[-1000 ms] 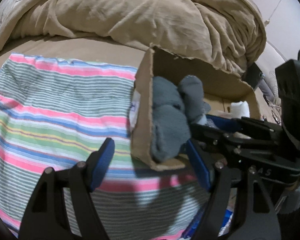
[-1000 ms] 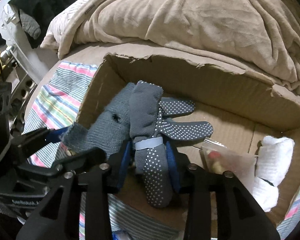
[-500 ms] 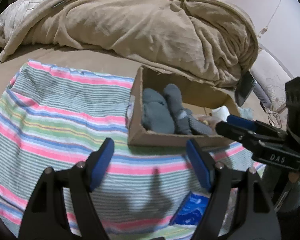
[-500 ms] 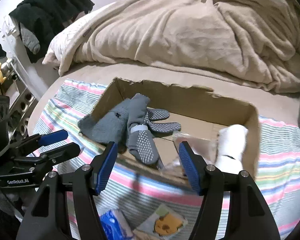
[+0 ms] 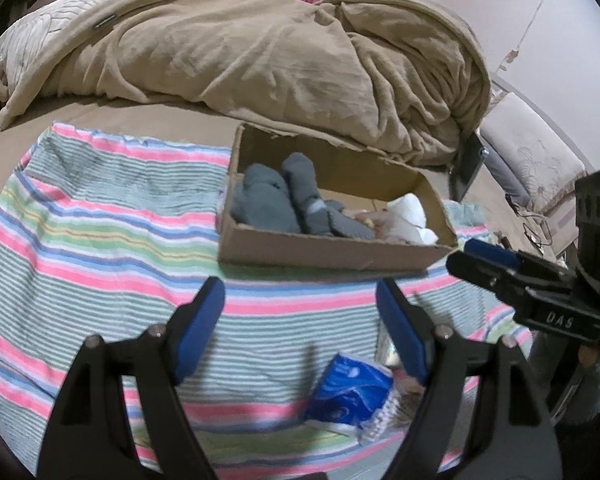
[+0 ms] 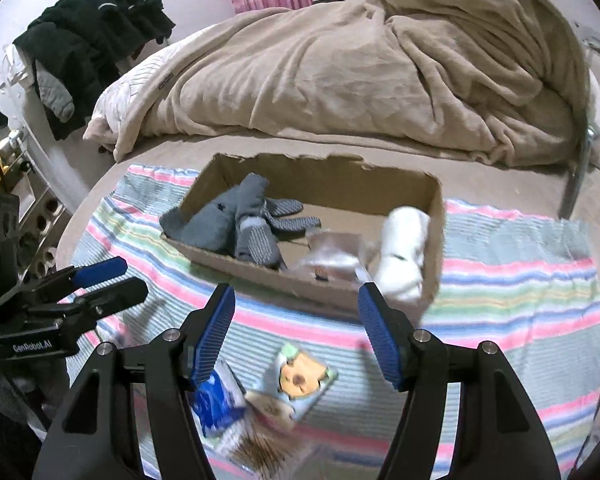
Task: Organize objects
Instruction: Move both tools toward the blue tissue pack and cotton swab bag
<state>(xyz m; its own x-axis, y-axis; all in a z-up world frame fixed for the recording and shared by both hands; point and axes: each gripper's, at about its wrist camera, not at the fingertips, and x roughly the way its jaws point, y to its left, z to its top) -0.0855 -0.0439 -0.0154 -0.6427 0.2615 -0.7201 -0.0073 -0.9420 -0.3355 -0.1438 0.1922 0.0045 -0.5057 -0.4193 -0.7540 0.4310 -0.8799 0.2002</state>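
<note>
A shallow cardboard box (image 5: pixel 324 254) (image 6: pixel 236 264) sits on a striped cloth on the bed. It holds grey gloves (image 5: pixel 292 204) (image 6: pixel 248 224), a white rolled cloth (image 5: pixel 410 216) (image 6: pixel 404 252) and a clear packet (image 6: pixel 332 256). My left gripper (image 5: pixel 302 332) is open and empty above the cloth, in front of the box. My right gripper (image 6: pixel 296 332) is open and empty, above a blue spiral notebook (image 5: pixel 350 392) (image 6: pixel 216 404) and a card with an orange animal (image 6: pixel 300 380).
The striped cloth (image 5: pixel 100 240) (image 6: pixel 512 288) covers the near bed. A heaped tan blanket (image 5: pixel 260 52) (image 6: pixel 360 64) lies behind the box. Dark clothes (image 6: pixel 96 36) hang at the left wall. A sofa (image 5: pixel 532 160) stands to the right.
My right gripper let go of the grey glove in the box and opened. Both grippers pulled back from the box toward the near edge of the cloth.
</note>
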